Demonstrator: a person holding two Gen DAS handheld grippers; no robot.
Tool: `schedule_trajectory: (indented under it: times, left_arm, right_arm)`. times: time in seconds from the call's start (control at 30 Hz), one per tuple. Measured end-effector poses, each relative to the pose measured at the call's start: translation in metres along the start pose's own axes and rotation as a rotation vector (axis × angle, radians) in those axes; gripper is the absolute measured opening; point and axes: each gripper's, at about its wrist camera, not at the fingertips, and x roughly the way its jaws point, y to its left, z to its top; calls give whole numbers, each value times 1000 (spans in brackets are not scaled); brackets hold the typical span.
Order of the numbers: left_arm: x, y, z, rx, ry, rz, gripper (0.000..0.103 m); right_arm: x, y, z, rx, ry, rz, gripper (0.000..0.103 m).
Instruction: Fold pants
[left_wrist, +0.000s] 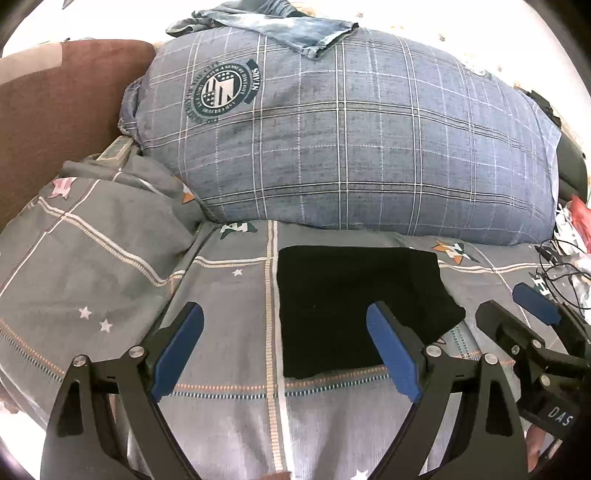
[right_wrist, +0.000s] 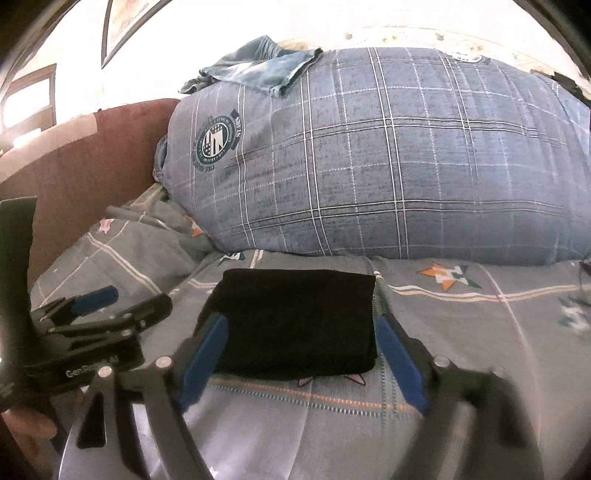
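The black pants (left_wrist: 354, 306) lie folded into a compact rectangle on the grey patterned bed sheet (left_wrist: 229, 369); they also show in the right wrist view (right_wrist: 295, 325). My left gripper (left_wrist: 284, 314) is open and empty, hovering just short of the pants' near left side. My right gripper (right_wrist: 301, 325) is open and empty, its blue pads (right_wrist: 207, 354) on either side of the pants' near edge. The right gripper also shows at the right of the left wrist view (left_wrist: 517, 299), and the left gripper at the left of the right wrist view (right_wrist: 129, 299).
A big blue plaid pillow (left_wrist: 354, 140) lies right behind the pants, with a blue denim garment (left_wrist: 280, 22) on top. A brown headboard (left_wrist: 55, 110) is at left. Cables and clutter (left_wrist: 569, 251) lie at the right edge. A rumpled fold of sheet (left_wrist: 110, 221) is at left.
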Motion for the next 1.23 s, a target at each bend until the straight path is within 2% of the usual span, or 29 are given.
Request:
schedule_trajectory:
  times: [0.47,1.23]
  left_arm:
    - [-13,4,-6,-18,-27,11,91]
    - [-10,-1,-12,4,-18,-7,91]
  right_arm:
    - [-12,-13,-8,54,11,5,84]
    - [-7,-9,-11,39,40,16,84]
